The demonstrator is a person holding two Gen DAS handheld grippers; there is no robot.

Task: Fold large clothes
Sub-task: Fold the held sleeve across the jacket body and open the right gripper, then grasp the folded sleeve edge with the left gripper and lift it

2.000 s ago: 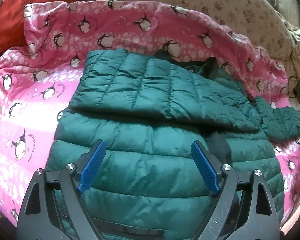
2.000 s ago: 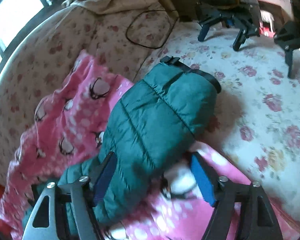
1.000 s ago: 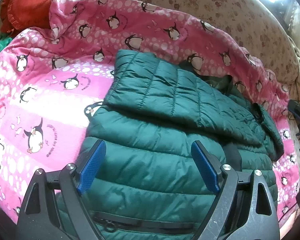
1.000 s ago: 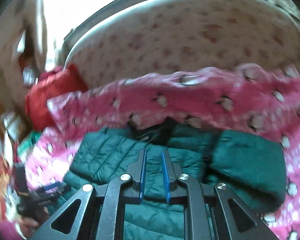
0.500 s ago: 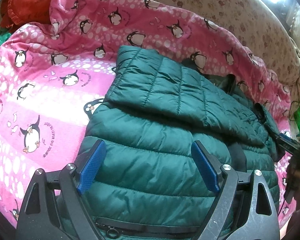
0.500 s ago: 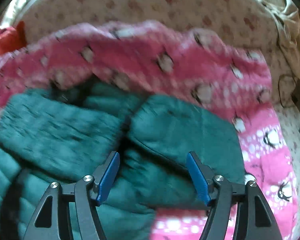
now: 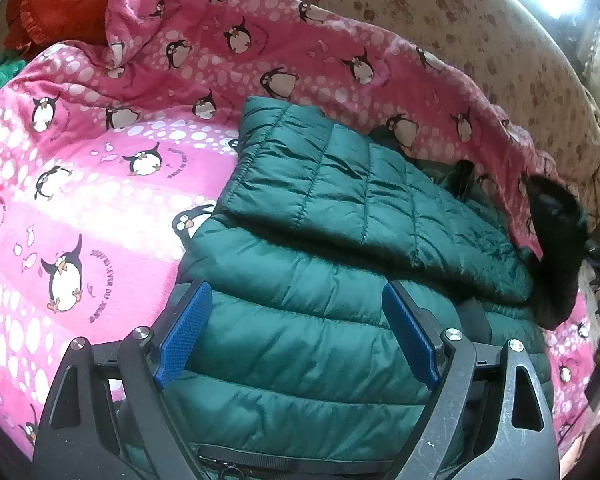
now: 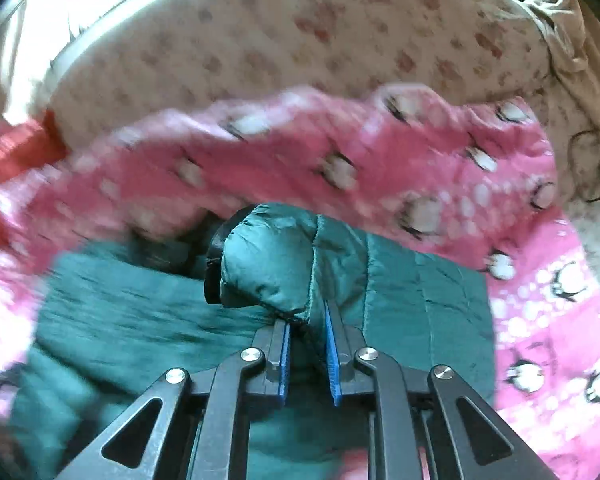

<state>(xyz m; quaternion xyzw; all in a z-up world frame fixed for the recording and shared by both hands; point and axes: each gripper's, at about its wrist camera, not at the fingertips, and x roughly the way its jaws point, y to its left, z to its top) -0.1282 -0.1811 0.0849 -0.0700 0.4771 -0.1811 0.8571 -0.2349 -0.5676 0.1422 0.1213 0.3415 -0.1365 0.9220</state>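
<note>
Having just spread then clamped, the right gripper point(image 8: 307, 330) now pinches the jacket's sleeve point(image 8: 272, 268), ready to fold; the left gripper point(image 7: 298, 336) hovers spread.

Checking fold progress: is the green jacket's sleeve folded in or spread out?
Folded in: one sleeve lies across the green jacket body.

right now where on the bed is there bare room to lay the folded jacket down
Bare room lies on the pink penguin blanket, left of the green puffer jacket and below the red cushion. A thinner strip runs behind the jacket. The right side is crowded: the right tongs pinch the sleeve there.
</note>
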